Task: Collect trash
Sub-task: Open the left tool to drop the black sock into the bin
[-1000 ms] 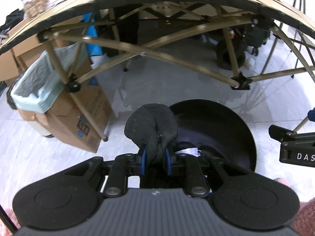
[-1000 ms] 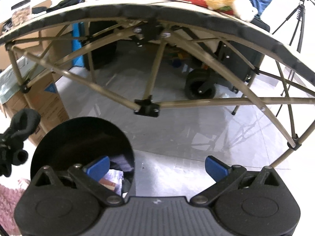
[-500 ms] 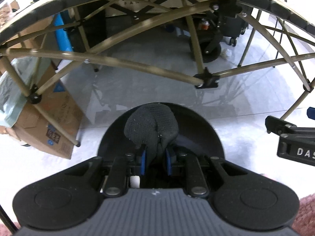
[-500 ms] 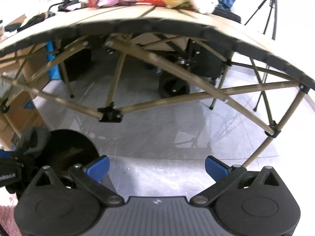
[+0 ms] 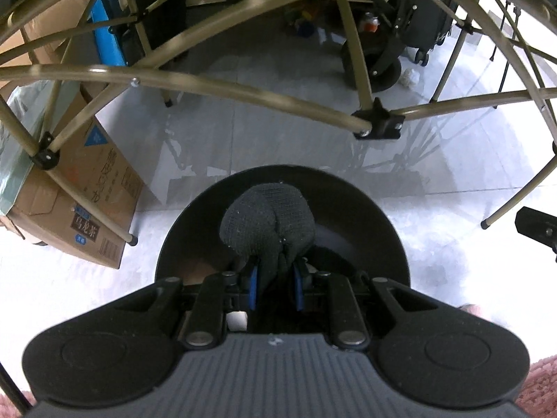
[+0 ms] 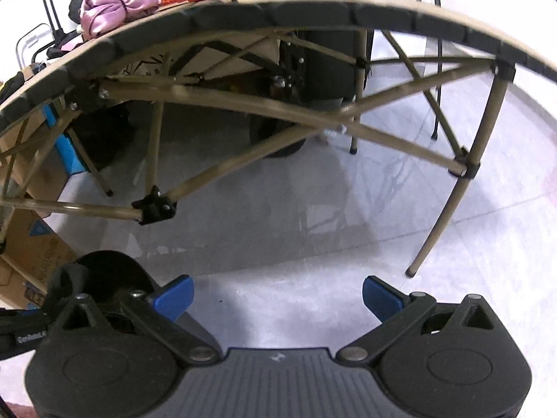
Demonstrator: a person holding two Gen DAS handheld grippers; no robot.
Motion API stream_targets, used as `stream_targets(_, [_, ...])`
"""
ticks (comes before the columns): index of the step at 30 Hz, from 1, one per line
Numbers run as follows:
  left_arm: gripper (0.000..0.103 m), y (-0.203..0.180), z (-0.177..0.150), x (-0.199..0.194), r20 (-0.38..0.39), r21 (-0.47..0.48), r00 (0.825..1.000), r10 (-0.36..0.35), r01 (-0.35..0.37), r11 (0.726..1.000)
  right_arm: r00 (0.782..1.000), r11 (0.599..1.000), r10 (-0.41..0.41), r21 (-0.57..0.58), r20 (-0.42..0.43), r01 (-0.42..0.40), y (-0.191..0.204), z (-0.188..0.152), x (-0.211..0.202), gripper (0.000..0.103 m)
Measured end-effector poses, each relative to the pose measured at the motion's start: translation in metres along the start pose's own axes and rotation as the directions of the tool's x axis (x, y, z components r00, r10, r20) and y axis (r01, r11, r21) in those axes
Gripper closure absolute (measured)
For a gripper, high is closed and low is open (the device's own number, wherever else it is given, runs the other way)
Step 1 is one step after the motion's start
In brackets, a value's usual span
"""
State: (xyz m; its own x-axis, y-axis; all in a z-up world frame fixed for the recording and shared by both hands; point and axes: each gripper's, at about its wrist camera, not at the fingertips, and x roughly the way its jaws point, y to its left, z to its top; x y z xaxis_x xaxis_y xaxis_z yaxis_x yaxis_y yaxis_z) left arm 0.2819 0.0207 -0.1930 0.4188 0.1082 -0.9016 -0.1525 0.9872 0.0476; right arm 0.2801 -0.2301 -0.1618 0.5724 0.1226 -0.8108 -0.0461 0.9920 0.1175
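Left gripper (image 5: 275,287) clamped on a black glove (image 5: 266,223), now right over the black bin (image 5: 383,230) instead of beside it, so ready to drop; right gripper (image 6: 276,294) wide and holding nothing; bin's inside too dark to make out.

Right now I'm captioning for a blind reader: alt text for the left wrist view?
The left tool grips a black knitted glove over a round black bin. Beyond stand a folding table's crossed legs and a cardboard box on pale floor.
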Motion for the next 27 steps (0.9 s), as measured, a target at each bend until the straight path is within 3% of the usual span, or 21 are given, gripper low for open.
stream_targets(9, [0.082, 0.002, -0.004, 0.004, -0.031, 0.006, 0.999, -0.009, 0.009, 1.000, 1.000, 1.000, 0.015, 0.000, -0.027, -0.015, 0.004, -0.003, 0.004, 0.000])
stream_targets(12, [0.078, 0.001, -0.004, 0.004, -0.035, 0.014, 0.999, -0.001, 0.002, 1.000, 0.999, 1.000, 0.015, -0.001, -0.033, -0.015, 0.003, -0.003, 0.006, 0.000])
stream_targets(15, [0.047, 0.000, -0.004, 0.001, -0.024, 0.022, 1.000, 0.011, -0.010, 1.000, 0.999, 1.000, 0.015, -0.001, -0.035, -0.016, 0.002, -0.003, 0.006, 0.000])
stream_targets(17, [0.010, 0.001, -0.004, -0.003, -0.006, 0.016, 1.000, 0.014, -0.014, 1.000, 0.999, 1.000, 0.016, -0.001, -0.036, -0.016, 0.002, -0.003, 0.006, 0.000])
stream_targets(18, [0.003, 0.001, -0.004, -0.005, 0.001, 0.010, 1.000, 0.022, -0.022, 1.000, 0.999, 1.000, 0.016, 0.000, -0.036, -0.016, 0.002, -0.003, 0.006, 0.000])
stream_targets(27, [0.000, 0.005, -0.005, -0.002, -0.036, 0.014, 0.999, 0.027, -0.026, 1.000, 0.999, 1.000, 0.019, -0.007, -0.042, -0.019, 0.003, -0.004, 0.007, 0.000])
